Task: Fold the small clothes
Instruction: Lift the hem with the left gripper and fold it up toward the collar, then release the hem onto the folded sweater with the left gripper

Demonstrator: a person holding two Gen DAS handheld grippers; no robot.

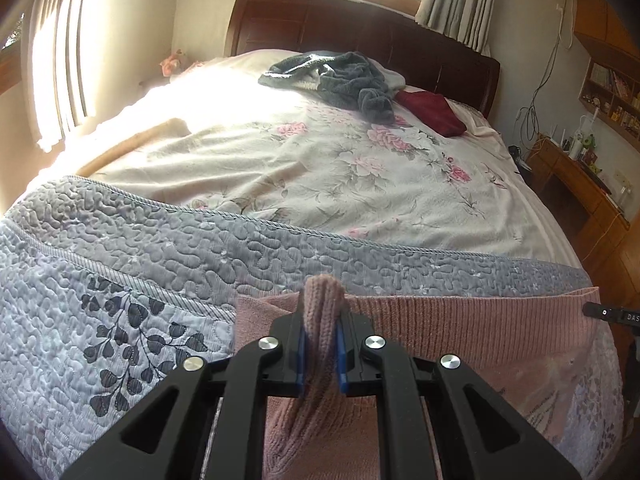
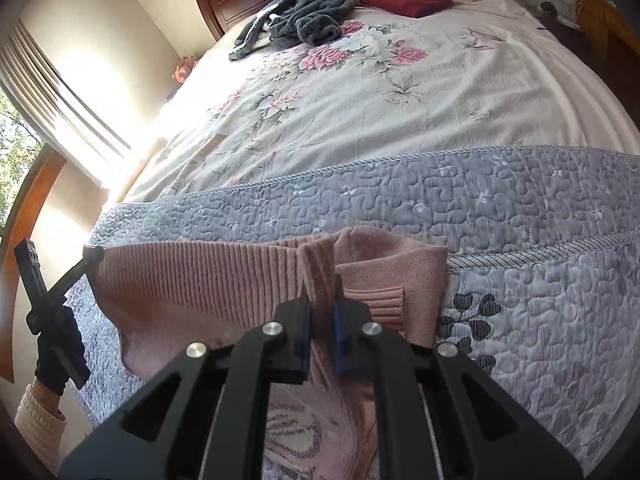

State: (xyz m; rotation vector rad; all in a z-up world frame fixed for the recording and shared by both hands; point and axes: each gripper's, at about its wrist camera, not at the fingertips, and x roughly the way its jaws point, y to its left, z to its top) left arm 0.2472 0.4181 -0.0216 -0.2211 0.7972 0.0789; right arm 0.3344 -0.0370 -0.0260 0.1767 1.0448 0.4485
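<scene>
Pink knit sweater (image 1: 460, 320) is spread on the grey quilt (image 1: 120, 248) under both claws; its ribbed hem is pinched in the left claw (image 1: 322, 356); another fold is clamped by the right claw (image 2: 320, 336).

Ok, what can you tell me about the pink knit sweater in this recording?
The pink sweater is a ribbed knit, dusty pink, with a pale printed motif low on its body. It lies on the grey quilted bedspread at the near end of the bed, with its ribbed edge stretched between both grippers. The left gripper pinches a bunched fold of it; the right gripper clamps another fold. A folded cuff piece lies near the right one.
</scene>
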